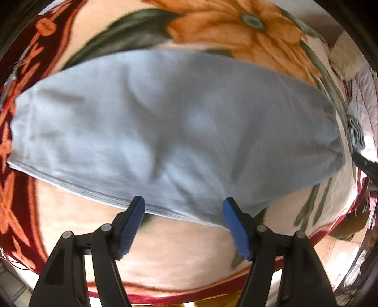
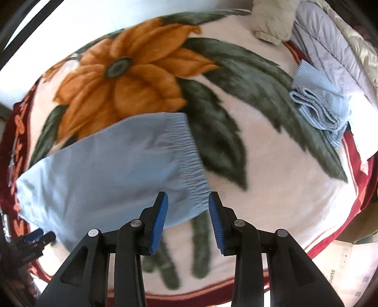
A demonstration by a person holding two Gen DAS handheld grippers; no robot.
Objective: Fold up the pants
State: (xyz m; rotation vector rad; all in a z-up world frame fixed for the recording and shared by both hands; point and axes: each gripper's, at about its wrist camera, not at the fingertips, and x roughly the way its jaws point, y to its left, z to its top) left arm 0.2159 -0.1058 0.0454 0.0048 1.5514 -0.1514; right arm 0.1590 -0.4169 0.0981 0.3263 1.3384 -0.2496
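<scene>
Light blue pants [image 1: 174,132] lie folded flat on a floral blanket [image 1: 236,28]. In the right wrist view the pants [image 2: 111,170] show their elastic waistband [image 2: 191,160] at the right end. My left gripper [image 1: 184,205] is open and empty, its blue pads at the near folded edge of the pants. My right gripper [image 2: 188,200] is open and empty, just above the waistband's near corner. The left gripper [image 2: 35,238] also shows at the lower left of the right wrist view.
The blanket [image 2: 271,189] has an orange flower [image 2: 127,78], green leaves and a dark red border. A folded blue striped garment [image 2: 319,104] lies at the right. Grey and beige bedding [image 2: 326,47] is piled behind it. A beige pillow [image 2: 271,21] sits at the far edge.
</scene>
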